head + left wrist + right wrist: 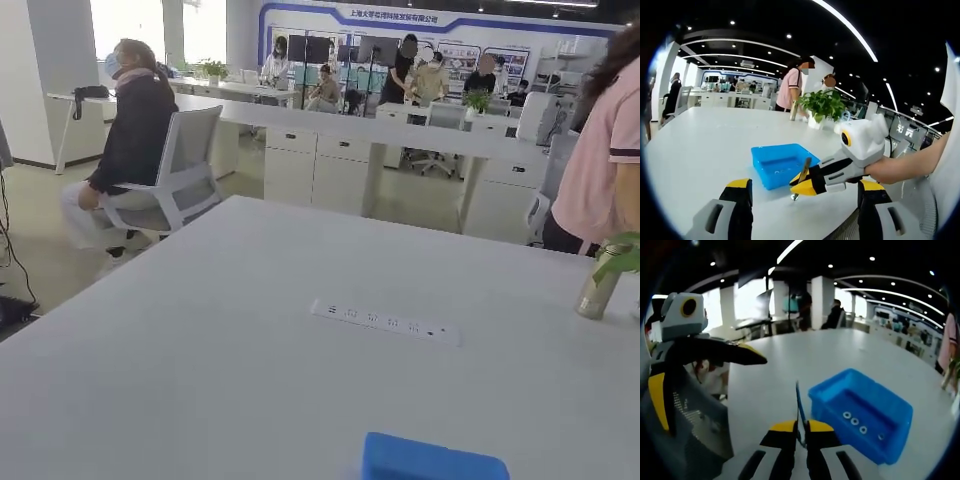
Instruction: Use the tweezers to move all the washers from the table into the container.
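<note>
A blue container [865, 420] sits on the white table [790, 365], with three small washers [854, 421] lying on its floor. My right gripper [796, 427] is shut on thin tweezers [799, 407], whose tips stand just left of the container's near corner. In the left gripper view the right gripper [800, 185] reaches in from the right, with the tweezers [805, 167] at the front edge of the container [780, 162]. My left gripper [804, 186] is wide open and holds nothing. It also comes into the right gripper view, left gripper [712, 390]. The container [430, 462] lies at the head view's bottom edge.
A white power strip [385, 322] is set into the table's middle. A metal bottle [600, 285] and a potted plant [824, 107] stand at the far right side. A person in pink [790, 90] stands beyond the table. A mesh chair [690, 425] is at the near edge.
</note>
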A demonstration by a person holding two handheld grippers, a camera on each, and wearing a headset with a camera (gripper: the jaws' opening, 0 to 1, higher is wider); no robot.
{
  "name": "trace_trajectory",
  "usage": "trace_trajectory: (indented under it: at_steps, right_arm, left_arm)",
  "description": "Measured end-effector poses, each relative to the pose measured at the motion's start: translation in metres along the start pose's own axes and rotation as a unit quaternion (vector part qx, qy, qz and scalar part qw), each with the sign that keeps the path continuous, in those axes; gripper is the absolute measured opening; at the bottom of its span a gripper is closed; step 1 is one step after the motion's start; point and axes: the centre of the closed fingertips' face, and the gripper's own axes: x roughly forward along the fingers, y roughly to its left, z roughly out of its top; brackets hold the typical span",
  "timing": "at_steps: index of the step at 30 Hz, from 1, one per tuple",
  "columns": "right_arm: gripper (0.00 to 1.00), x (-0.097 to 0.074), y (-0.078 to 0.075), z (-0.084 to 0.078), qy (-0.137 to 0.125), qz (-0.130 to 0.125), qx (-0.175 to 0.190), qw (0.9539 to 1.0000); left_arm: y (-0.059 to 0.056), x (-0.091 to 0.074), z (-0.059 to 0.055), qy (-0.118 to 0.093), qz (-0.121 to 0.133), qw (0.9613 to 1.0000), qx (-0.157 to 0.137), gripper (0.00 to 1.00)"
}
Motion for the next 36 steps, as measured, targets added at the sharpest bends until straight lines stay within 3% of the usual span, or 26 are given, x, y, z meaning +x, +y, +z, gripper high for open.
trace_trajectory:
  at_steps: [12, 18, 36]
  right_arm:
    - [0.03, -0.003, -0.003, -0.001, -0.006, -0.004, 0.030, 0.9995]
    - [0.03, -0.005, 0.003, 0.001, -0.021, 0.008, 0.042, 0.9988]
    - [0.03, -0.012, -0.004, 0.012, -0.038, 0.000, 0.046, 0.9982]
  left_arm:
    - [0.001, 0.001, -0.004, 0.008, 0.000, 1.0000, 0.004, 0.87]
    - [0.002, 0.000, -0.004, 0.009, 0.003, 0.9999, 0.007, 0.86]
    - [0.002, 0.000, -0.003, 0.007, 0.005, 0.9999, 0.008, 0.85]
